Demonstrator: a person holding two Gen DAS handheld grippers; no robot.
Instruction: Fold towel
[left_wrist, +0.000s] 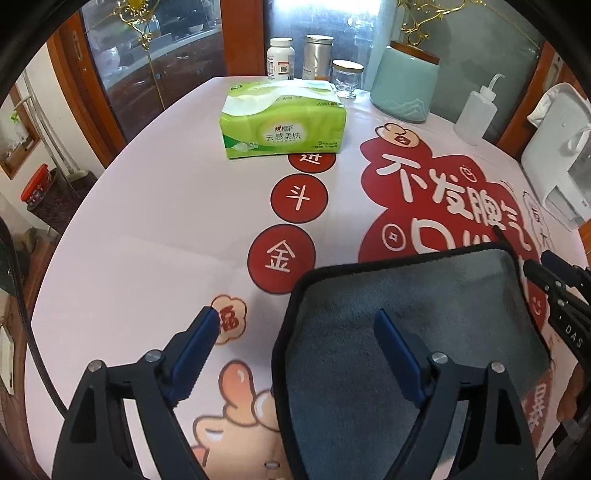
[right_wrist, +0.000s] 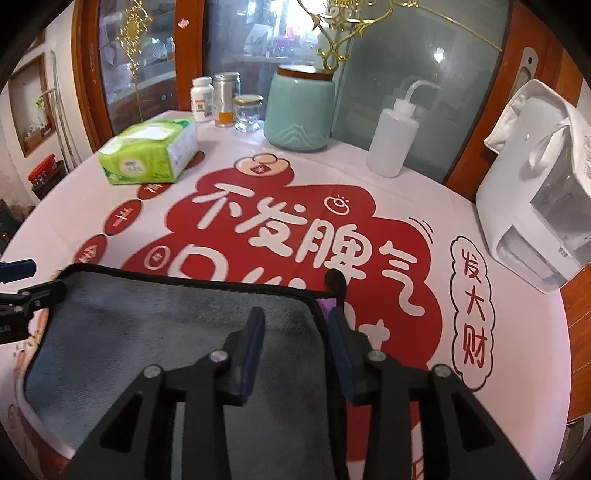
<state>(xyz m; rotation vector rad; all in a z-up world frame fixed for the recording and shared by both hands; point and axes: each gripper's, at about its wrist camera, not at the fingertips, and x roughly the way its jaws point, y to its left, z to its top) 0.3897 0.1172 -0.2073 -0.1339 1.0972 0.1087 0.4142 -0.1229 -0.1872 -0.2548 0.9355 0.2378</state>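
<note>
A grey towel with a black hem lies flat on the printed tablecloth. My left gripper is open over the towel's left edge, one finger off the cloth, one above it. The towel also shows in the right wrist view. My right gripper is open and straddles the towel's right edge near its far right corner, where a black loop sticks out. The right gripper's tip shows in the left wrist view, and the left gripper's tip in the right wrist view.
A green tissue pack sits at the far side of the table. Behind it stand a pill bottle, a metal tin, a glass jar and a teal canister. A squeeze bottle and a white appliance stand at the right.
</note>
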